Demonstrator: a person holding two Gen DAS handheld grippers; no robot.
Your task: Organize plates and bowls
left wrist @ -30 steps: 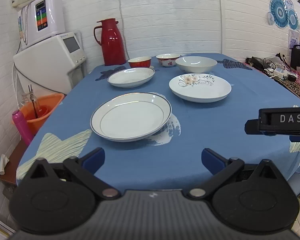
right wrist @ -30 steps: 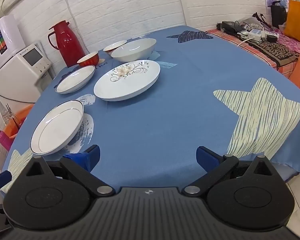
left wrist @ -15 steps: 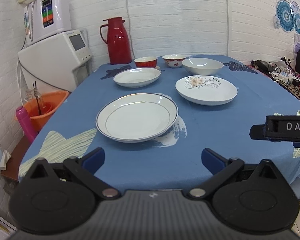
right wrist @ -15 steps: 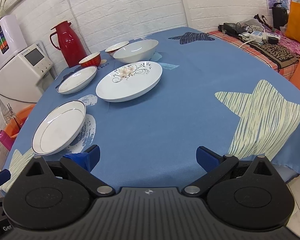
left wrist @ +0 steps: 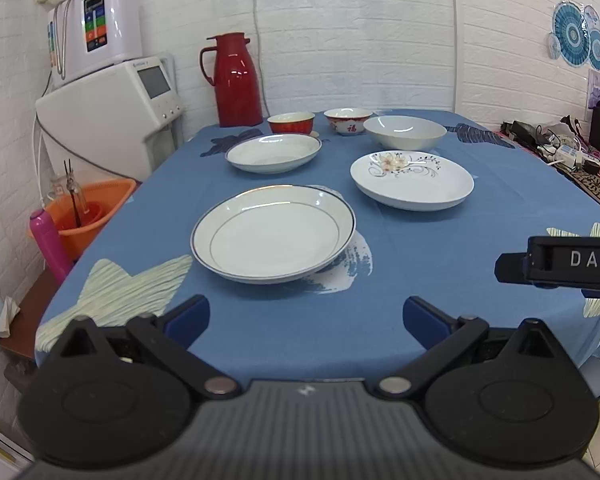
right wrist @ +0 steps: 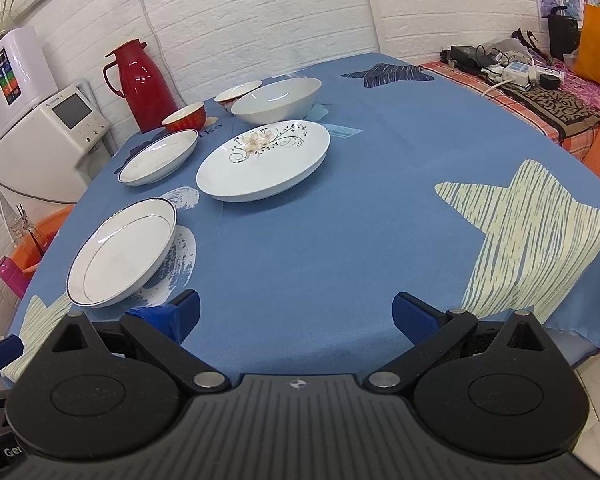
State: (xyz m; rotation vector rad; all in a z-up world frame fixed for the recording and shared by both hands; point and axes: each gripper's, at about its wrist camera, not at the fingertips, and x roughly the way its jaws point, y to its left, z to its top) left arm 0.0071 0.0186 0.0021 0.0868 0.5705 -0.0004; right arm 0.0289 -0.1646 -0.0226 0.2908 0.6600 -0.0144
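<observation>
Plates and bowls sit spread over the blue star-print tablecloth (left wrist: 440, 280): a gold-rimmed plate (left wrist: 274, 233) nearest, a flowered plate (left wrist: 412, 180) to its right, a blue-rimmed plate (left wrist: 274, 153) behind, then a large white bowl (left wrist: 406, 132), a red bowl (left wrist: 291, 122) and a small red-and-white bowl (left wrist: 348, 120) near the red thermos (left wrist: 236, 80). The left gripper (left wrist: 306, 314) is held level at the table's near edge, jaws spread wide and empty, facing the gold-rimmed plate. The right gripper (right wrist: 296, 312) hovers beside it, also wide apart and holding nothing.

Right gripper (right wrist: 296, 314) fingers (right wrist: 414, 318) spread wide above tablecloth (right wrist: 360, 220), near rimmed plate (right wrist: 122, 252).
</observation>
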